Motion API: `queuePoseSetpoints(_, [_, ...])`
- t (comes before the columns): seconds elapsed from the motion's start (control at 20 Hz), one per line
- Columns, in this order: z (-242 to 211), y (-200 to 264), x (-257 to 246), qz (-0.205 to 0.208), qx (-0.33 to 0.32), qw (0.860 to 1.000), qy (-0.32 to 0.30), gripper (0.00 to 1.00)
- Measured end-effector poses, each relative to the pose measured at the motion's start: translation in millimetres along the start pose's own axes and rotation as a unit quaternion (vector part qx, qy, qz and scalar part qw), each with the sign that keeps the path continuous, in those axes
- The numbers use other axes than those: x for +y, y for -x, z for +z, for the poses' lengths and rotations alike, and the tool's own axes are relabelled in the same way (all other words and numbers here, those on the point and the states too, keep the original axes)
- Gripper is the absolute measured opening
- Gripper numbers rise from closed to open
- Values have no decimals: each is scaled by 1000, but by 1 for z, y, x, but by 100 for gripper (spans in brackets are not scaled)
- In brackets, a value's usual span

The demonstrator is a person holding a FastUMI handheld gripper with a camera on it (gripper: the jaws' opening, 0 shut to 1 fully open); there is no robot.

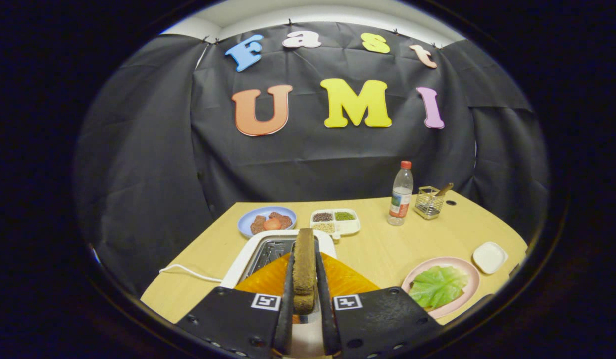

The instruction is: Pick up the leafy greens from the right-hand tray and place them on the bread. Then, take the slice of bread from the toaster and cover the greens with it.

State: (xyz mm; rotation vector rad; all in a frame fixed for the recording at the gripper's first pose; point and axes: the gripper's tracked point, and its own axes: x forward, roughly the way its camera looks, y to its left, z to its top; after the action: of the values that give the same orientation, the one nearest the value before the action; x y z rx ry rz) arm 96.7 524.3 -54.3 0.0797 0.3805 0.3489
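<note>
My fingers (305, 304) pinch the bread slice (304, 267) edge-on above the toaster (248, 252); greens (437, 285) sit at three o'clock, uncovered. A loosened pinch would likely drop it crooked.

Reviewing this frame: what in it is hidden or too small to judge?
- Toaster: its slots are hidden behind the bread slice clamped in the gripper.
- Orange plate: its near part is covered by the fingers, so a base bread cannot be confirmed.
- Divided dish: contents too small to identify.
</note>
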Motion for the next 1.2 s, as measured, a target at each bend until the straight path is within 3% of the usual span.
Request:
queuePoseSetpoints(0.15, [3, 4, 2, 9, 2, 1000, 5, 17])
queuePoseSetpoints(0.2, [4, 4, 6, 18, 2, 1000, 12, 8])
queuePoseSetpoints(0.75, [91, 51, -4, 75, -73, 993, -54, 8])
queuePoseSetpoints(1.0, [110, 77, -45, 55, -117, 991, -46, 8])
queuePoseSetpoints(1.2, [100, 85, -100, 9, -132, 991, -38, 8])
